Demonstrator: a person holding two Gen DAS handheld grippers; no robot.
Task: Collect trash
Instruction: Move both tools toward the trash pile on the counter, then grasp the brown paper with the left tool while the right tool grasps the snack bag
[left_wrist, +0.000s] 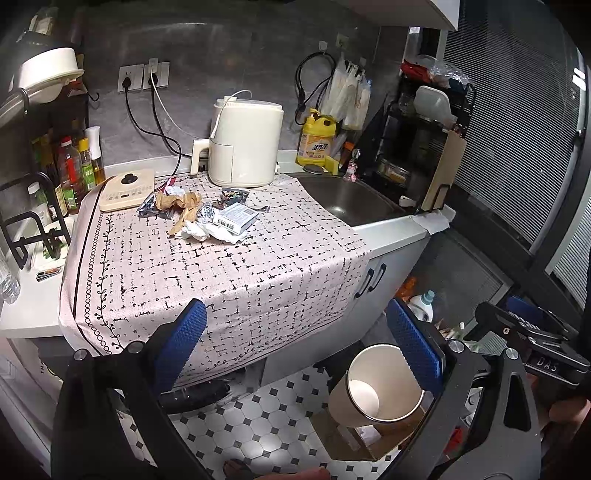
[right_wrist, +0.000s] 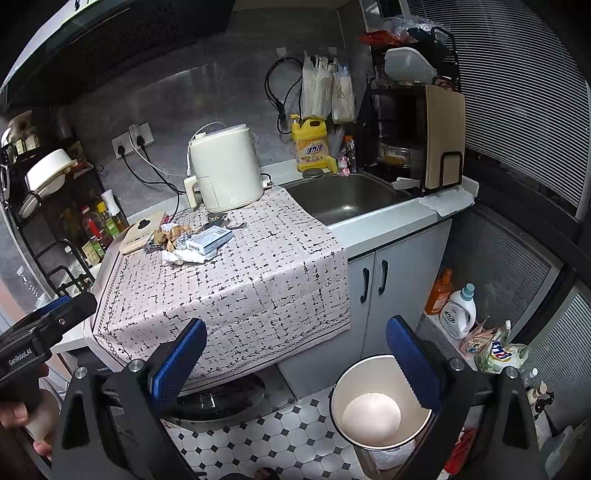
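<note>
Left wrist view: patterned cloth (left_wrist: 229, 266) drapes the counter, white air fryer (left_wrist: 245, 142) at the back, white bin (left_wrist: 376, 384) down on the tiled floor. Trash pile (left_wrist: 203, 214) sits mid-cloth, just before the fryer. Left gripper (left_wrist: 295, 350) and right gripper (right_wrist: 295, 362) hang well short, both jaws wide apart, empty.

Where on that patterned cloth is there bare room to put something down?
The near half of the tablecloth is bare, from the trash pile to the hanging front edge. The back is crowded: pile, beige scale on the left, white appliance behind. The sink on the right looks empty.
</note>
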